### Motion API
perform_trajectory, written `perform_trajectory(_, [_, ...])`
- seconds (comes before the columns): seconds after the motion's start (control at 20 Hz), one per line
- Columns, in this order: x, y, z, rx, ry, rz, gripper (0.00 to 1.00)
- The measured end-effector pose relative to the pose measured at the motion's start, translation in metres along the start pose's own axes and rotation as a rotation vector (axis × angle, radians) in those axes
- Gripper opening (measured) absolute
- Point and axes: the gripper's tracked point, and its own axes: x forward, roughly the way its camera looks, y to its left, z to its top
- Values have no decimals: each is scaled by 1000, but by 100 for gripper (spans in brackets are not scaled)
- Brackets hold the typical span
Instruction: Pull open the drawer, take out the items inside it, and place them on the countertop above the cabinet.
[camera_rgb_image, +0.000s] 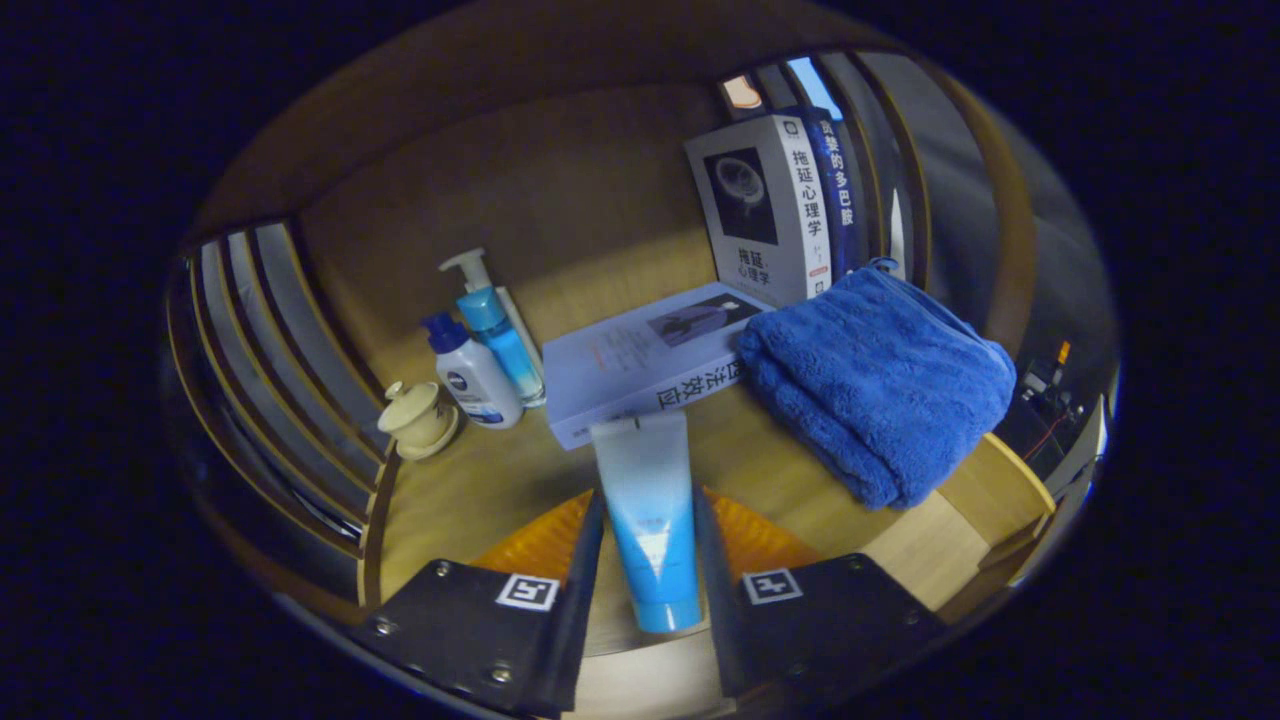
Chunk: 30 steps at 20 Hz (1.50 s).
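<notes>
Gripper (648, 540) fingers clamp a blue tube (648, 520), cap end toward you, crimped end at 12 o'clock. You hold it over the wooden countertop (480, 490), apparently not touching. Ahead lies a flat book (640, 365). At 1 o'clock sits a folded blue towel (880, 385); at 10 o'clock, two bottles (482, 355).

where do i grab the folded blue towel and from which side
Take the blue towel at its rounded folded edge, which faces the fingers, coming in from the front. That thick fold gives bulk to pinch. The gripper is now shut on the tube.
</notes>
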Motion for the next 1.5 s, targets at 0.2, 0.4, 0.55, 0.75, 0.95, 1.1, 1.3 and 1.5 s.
perform_trajectory(0.2, [-23,5,24,32,-136,28,78])
perform_trajectory(0.4, [-85,-5,52,88,-336,3,81])
perform_trajectory(0.55, [-141,-25,52,94,-429,-77,81])
perform_trajectory(0.75, [-201,-49,35,78,-541,-177,81])
perform_trajectory(0.95, [-241,-86,-12,25,-569,-308,81])
perform_trajectory(1.1, [-248,-100,-51,-17,-558,-294,81])
perform_trajectory(1.3, [-243,-122,-85,-149,-499,-236,81])
perform_trajectory(1.5, [-237,-106,-123,-266,-460,-72,81])
